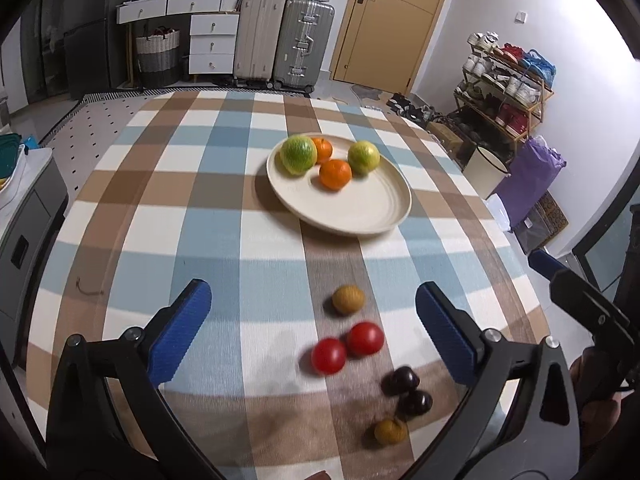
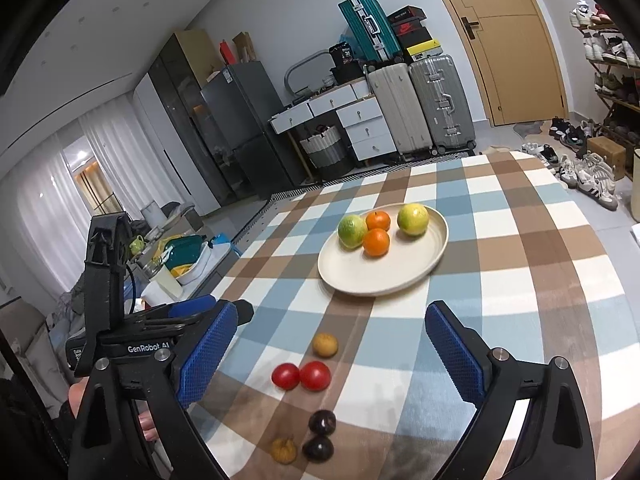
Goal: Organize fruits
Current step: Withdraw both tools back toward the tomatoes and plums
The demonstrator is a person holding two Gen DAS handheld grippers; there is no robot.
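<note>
Partly hidden: brown fruit (image 1: 390,431) (blurred) by right finger; kind unclear.

A checked cloth (image 2: 500,264) covers the table. On it sits a cream plate (image 2: 360,276) holding two green fruits (image 2: 352,231) and two oranges (image 2: 376,242), bunched at its far side. Nearer the camera, loose on the cloth, lie a tan fruit (image 2: 325,345), two tomatoes (image 2: 315,376) touching each other, two dark fruits (image 2: 322,422) close together, and a wrinkled tan fruit (image 2: 284,450) just left of the nearer dark one. The right gripper (image 2: 324,352) frames them with jaws wide apart, blue pads (image 2: 208,354) clear of everything. The left gripper (image 2: 188,312) shows at the left edge, a hand (image 2: 76,398) beneath it.
</note>
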